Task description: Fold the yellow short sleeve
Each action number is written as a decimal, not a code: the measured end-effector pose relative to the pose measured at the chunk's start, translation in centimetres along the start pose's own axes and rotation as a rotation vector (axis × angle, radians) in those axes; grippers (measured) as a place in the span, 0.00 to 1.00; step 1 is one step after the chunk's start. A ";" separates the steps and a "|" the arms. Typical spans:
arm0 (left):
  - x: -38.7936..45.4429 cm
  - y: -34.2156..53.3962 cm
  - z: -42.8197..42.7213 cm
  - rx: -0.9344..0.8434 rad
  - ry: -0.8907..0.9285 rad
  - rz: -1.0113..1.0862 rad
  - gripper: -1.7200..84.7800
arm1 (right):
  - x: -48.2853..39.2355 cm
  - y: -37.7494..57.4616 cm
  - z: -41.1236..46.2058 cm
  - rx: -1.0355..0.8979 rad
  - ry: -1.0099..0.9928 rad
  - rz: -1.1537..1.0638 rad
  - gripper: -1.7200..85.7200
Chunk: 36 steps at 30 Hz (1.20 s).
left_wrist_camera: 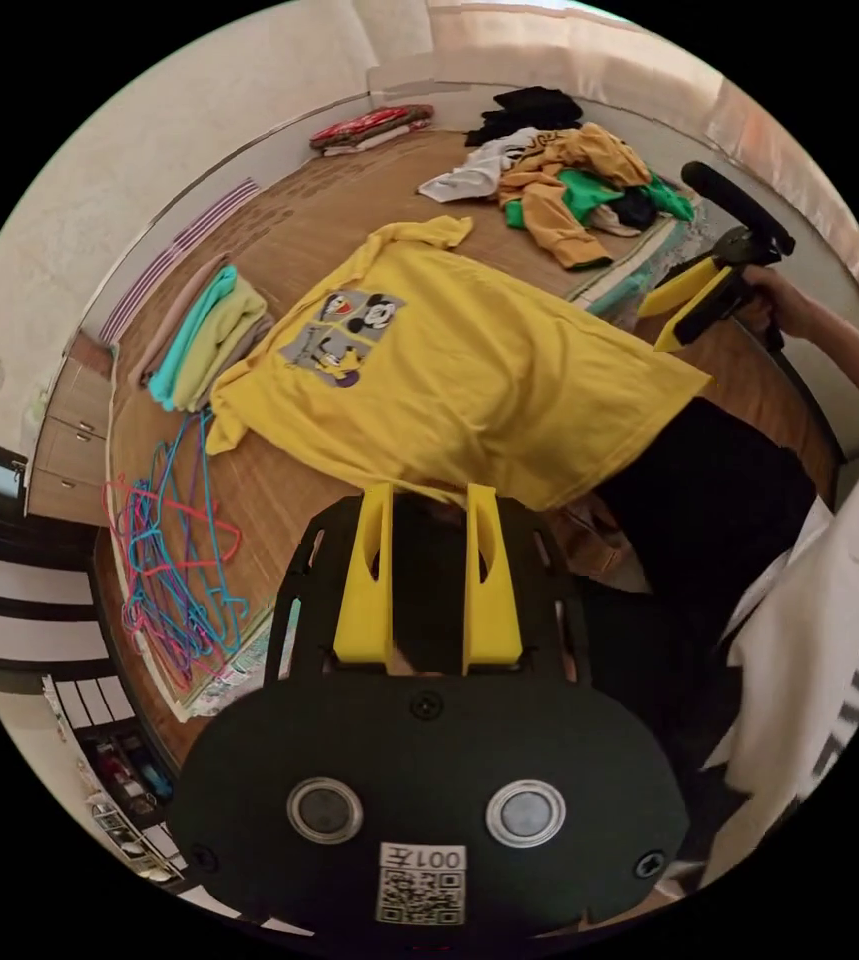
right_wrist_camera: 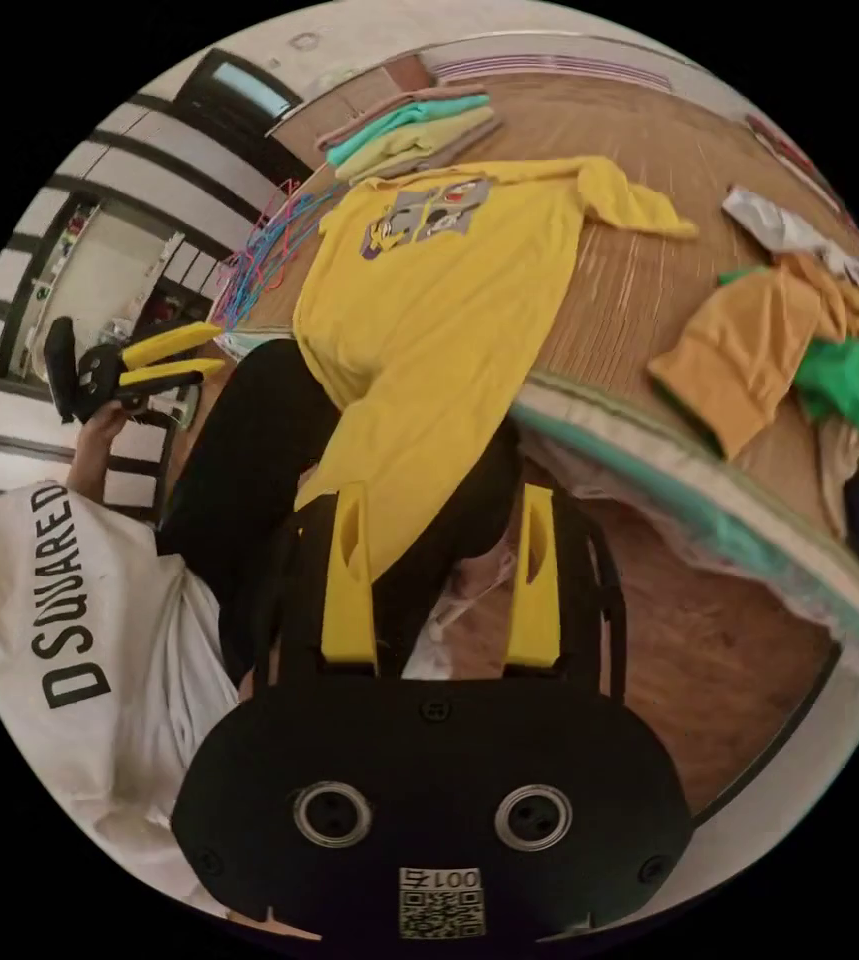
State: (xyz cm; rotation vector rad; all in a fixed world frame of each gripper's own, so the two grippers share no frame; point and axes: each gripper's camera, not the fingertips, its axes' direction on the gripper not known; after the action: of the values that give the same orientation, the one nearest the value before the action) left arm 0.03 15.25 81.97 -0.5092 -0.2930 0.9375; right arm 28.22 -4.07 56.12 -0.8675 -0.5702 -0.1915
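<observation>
On the woven brown bed mat (left_wrist_camera: pixel 279 250), the yellow short-sleeve T-shirt with a cartoon print (left_wrist_camera: pixel 469 380) is laid print-up, its hem hanging over the mat edge onto the person's dark trousers (left_wrist_camera: pixel 719 500). Left claw (left_wrist_camera: pixel 427 500) and right claw (right_wrist_camera: pixel 441 500) are both held with jaws apart, gripping nothing, near the hem. Folding is judged not yet started; spreading looks done. Next, a hem corner or side edge needs to be pinched. A folded pastel stack (left_wrist_camera: pixel 204 335) and coloured wire hangers (left_wrist_camera: pixel 174 560) lie beside the shirt.
</observation>
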 end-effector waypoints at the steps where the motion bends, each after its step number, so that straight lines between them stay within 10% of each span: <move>1: 1.2 0.3 0.2 -0.010 -0.010 0.015 0.15 | 0.5 1.2 1.0 0.007 -0.051 0.033 0.23; 16: 7.7 7.1 0.1 0.156 0.192 0.020 0.20 | -2.3 3.6 -3.9 0.422 -0.395 -0.065 0.03; 36: 6.8 11.8 -0.6 0.399 -0.444 -0.612 0.11 | -13.3 4.5 -11.0 0.666 -0.128 -0.140 0.03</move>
State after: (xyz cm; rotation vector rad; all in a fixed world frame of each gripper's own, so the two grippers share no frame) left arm -4.02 26.40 75.34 0.1679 -0.6064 0.4750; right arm 23.20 -10.54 40.30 -0.1936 -0.7563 -0.0626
